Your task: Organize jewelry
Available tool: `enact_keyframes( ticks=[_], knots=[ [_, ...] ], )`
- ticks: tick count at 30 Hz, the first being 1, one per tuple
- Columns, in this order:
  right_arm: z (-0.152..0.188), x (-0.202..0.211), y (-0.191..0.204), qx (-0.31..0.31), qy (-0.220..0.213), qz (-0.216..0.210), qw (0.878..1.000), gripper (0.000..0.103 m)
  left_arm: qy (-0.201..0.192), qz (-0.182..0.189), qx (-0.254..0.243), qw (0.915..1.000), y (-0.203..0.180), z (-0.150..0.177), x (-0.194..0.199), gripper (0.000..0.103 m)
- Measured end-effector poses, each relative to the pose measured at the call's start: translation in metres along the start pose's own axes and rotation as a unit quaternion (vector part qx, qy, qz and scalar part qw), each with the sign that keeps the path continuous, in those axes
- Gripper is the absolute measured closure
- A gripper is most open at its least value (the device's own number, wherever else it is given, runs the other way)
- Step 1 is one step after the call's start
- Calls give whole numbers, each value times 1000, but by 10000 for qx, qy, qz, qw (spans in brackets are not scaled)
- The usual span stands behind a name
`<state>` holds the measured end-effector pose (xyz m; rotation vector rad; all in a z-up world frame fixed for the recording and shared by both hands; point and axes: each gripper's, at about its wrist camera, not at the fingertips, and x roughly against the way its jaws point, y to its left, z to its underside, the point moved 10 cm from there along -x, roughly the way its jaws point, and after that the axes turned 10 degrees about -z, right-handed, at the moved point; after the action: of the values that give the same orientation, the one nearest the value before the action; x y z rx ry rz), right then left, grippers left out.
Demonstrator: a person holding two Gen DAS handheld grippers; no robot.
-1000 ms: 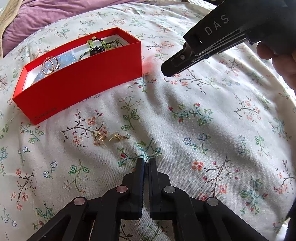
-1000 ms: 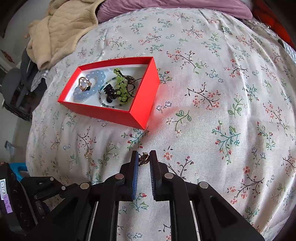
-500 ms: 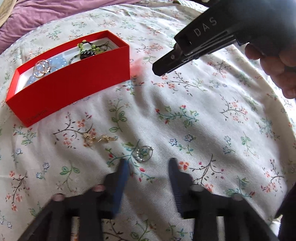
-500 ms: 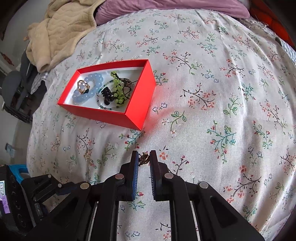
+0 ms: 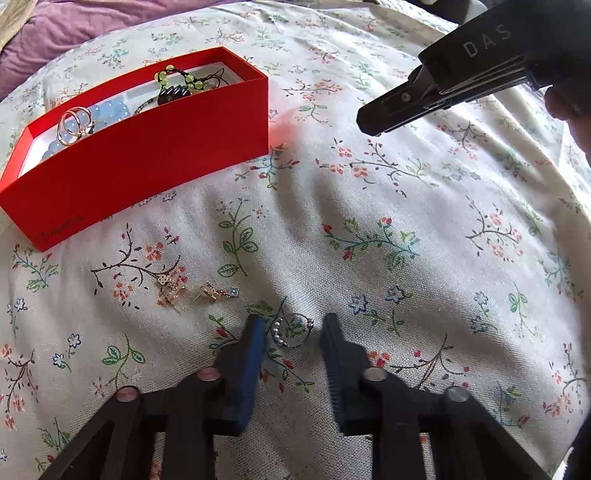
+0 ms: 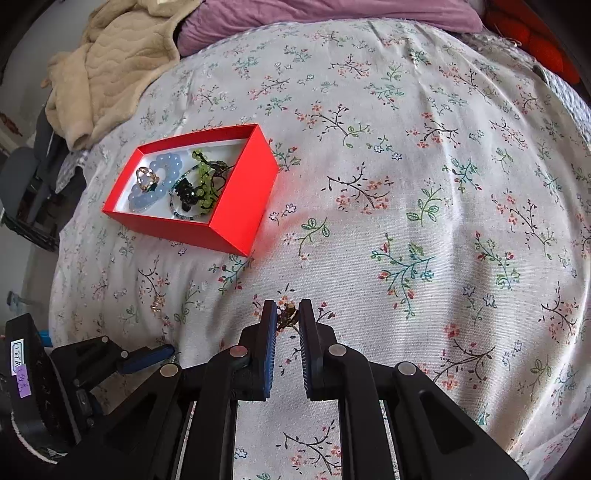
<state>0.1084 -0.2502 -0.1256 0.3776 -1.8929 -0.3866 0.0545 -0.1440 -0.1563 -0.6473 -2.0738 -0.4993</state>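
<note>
A red box [image 5: 140, 162] on the floral bedspread holds a blue bead bracelet [image 5: 107, 112], a gold ring [image 5: 74, 122] and green and black beads [image 5: 175, 86]; it also shows in the right wrist view [image 6: 236, 199]. My left gripper [image 5: 293, 326] is open, low over the cloth, with a thin silver beaded ring [image 5: 293, 331] lying between its fingertips. Two small gold earrings [image 5: 192, 291] lie just left of it. My right gripper [image 6: 288, 314] is shut on a small gold and dark jewel [image 6: 287, 314] and is held above the bed, right of the box.
A beige quilted blanket [image 6: 107, 74] and purple bedding [image 6: 325, 14] lie at the far side of the bed. The bed's edge drops off at the left in the right wrist view, with dark furniture [image 6: 22, 184] beyond.
My left gripper has opened and let the silver ring drop onto the cloth; the ring now lies between its fingers. My right gripper has lifted, still holding its jewel.
</note>
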Motion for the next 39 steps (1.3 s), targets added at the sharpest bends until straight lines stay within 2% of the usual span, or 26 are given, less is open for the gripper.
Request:
enact_keyframes(
  ticks=[4,5,17,19,21,23,25,31,35,39],
  knots=[
    [1,4,-3,0,-15,1,10000,91,8,-72,-11,10000,0,-1,-1,89],
    [1,4,-3,5,-14,4,10000,91,6,-83,-9,10000,-1,-1,0,103],
    [8,15,4,163,-20,-23,9999,91,8,-67,87,9999,4,-9,13,103],
    [11,17,8,251,1,-16,9997,91,139,-87,80,9998,5,-4,11,91],
    [16,17,10,339,47,-16,9994,91,176,-38,59,9998,2,0,9,63],
    [22,17,13,445,113,-17,9989,91,106,-140,-9,9998,1,0,7,56],
    [30,16,15,573,188,8,9982,91,131,-208,31,9997,2,0,4,56],
    [53,14,19,867,365,38,9956,91,138,-118,240,9995,4,3,4,57],
    [66,11,22,1108,512,44,9925,90,87,61,783,9969,9,4,1,59],
    [74,7,21,1224,621,102,9905,90,91,-63,1061,9943,12,5,0,69]
  ],
)
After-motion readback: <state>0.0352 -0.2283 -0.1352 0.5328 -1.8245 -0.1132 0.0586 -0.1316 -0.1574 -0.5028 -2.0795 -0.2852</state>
